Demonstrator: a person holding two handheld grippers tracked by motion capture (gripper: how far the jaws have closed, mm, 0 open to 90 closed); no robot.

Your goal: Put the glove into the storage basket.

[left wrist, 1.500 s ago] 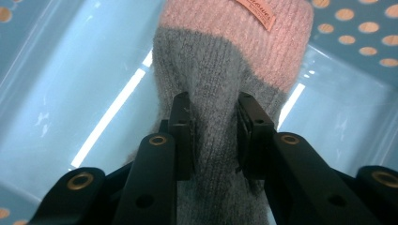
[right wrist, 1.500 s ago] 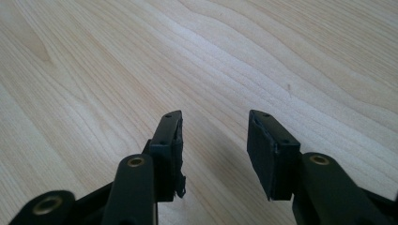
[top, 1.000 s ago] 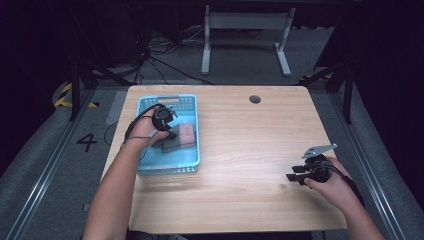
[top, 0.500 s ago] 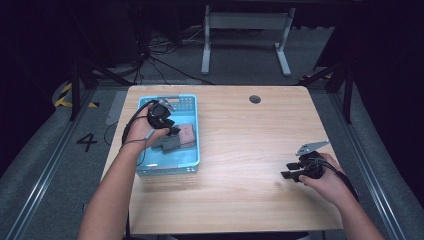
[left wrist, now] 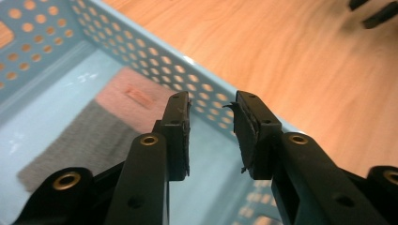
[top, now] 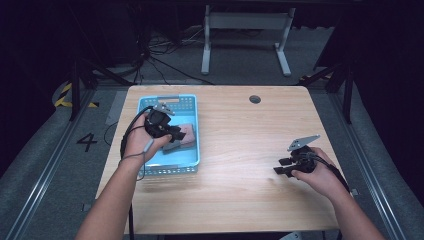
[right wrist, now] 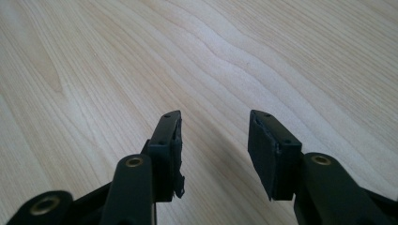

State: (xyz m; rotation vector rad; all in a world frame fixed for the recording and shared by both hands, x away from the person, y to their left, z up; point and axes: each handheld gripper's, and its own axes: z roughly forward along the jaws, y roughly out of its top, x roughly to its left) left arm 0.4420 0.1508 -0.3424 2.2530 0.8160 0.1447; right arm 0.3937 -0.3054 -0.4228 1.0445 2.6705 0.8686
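Fingers (left wrist: 178,136) of left gripper (top: 172,134) just closing partway, gripping nothing, hanging over pink-and-grey sponge (top: 181,138) lying by blue basket's (top: 197,145) right wall. Basket sitting near table's (top: 240,200) far-left corner. Right gripper (top: 281,166) gaping, unladen, hovering near right edge.

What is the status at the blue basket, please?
Left gripper above the basket, jaws just been closing, nothing between them. Right gripper open over the table, empty. Pink and grey cloth lies in the basket. Nothing in the way.

Table brightly lit, surroundings dark, close-ups soft.
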